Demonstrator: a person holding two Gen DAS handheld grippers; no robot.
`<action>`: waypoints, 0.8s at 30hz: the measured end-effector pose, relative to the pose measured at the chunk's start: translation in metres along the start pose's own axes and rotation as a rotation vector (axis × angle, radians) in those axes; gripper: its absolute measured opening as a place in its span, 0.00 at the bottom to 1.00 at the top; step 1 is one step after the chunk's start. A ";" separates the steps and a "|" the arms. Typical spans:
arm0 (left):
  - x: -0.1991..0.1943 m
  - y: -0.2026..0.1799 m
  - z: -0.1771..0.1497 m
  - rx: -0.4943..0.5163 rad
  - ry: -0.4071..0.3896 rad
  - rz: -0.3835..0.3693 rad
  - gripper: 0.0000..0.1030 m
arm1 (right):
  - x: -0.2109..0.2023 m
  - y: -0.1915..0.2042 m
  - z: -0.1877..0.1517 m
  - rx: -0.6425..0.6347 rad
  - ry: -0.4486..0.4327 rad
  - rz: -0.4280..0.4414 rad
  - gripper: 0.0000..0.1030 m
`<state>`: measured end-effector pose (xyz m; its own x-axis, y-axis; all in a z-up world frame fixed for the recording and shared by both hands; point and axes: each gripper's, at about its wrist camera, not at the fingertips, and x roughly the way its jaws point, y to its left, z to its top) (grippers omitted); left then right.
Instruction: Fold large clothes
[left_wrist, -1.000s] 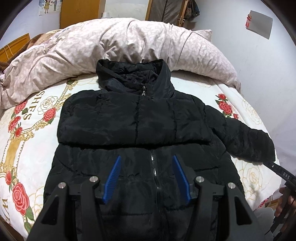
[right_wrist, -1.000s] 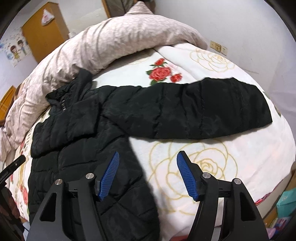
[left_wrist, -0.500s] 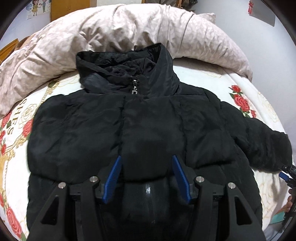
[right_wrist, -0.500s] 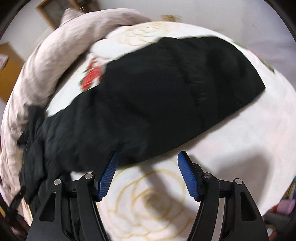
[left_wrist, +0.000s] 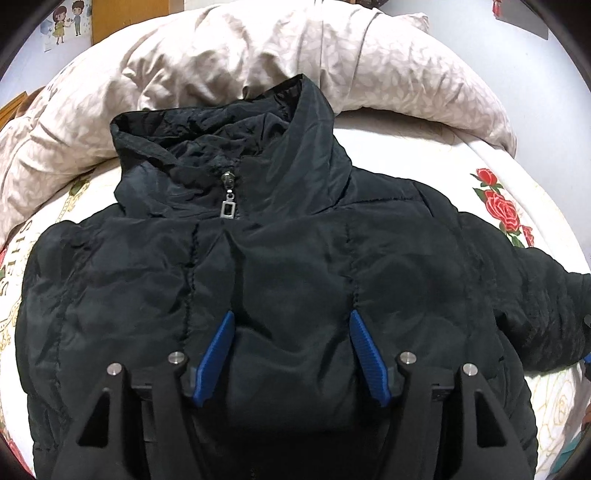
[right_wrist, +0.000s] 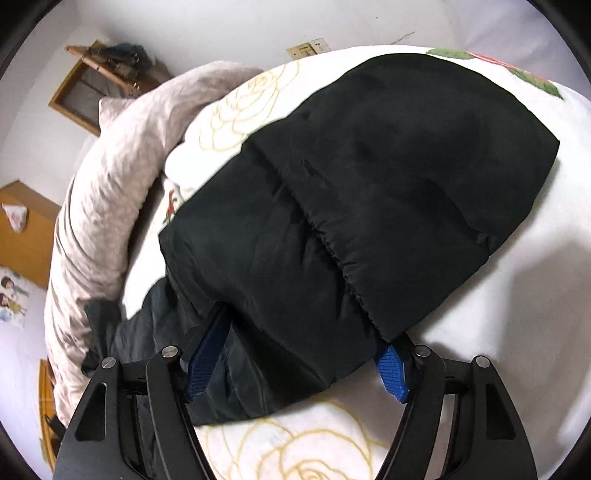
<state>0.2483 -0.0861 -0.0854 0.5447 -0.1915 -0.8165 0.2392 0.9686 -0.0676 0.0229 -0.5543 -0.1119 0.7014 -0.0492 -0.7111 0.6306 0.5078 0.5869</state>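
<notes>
A black puffer jacket (left_wrist: 288, 266) lies face up on the bed, collar toward the pillows, zipper pull (left_wrist: 228, 208) at the neck. One sleeve is folded across the chest. My left gripper (left_wrist: 291, 325) is open, its blue pads pressing down on that chest fold. The other sleeve (right_wrist: 369, 206) stretches out over the sheet. My right gripper (right_wrist: 299, 332) is open with its pads straddling this sleeve near its upper part; the sleeve bulges between the jaws. The cuff end (right_wrist: 517, 155) lies flat on the bed.
A pinkish duvet (left_wrist: 258, 66) is piled at the head of the bed. The white sheet with roses (left_wrist: 502, 210) surrounds the jacket. A wall (right_wrist: 221, 29) with a socket stands beyond the bed, and a wooden cabinet (right_wrist: 22, 236) is at the left.
Both grippers have moved forward and down onto the jacket. The left went from the hem up to the chest. The right went from above the sheet to straddling the outstretched sleeve.
</notes>
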 end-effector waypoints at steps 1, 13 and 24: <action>0.001 0.000 0.000 -0.001 0.002 0.000 0.65 | 0.000 0.003 0.001 -0.004 -0.010 -0.010 0.46; -0.052 0.018 0.005 -0.044 -0.021 -0.030 0.64 | -0.067 0.084 0.005 -0.184 -0.128 0.018 0.13; -0.106 0.066 0.001 -0.087 -0.054 0.014 0.64 | -0.122 0.223 -0.032 -0.437 -0.147 0.155 0.13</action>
<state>0.2073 -0.0018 -0.0029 0.5909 -0.1838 -0.7855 0.1619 0.9809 -0.1078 0.0676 -0.4078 0.0935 0.8355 -0.0490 -0.5474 0.3381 0.8311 0.4416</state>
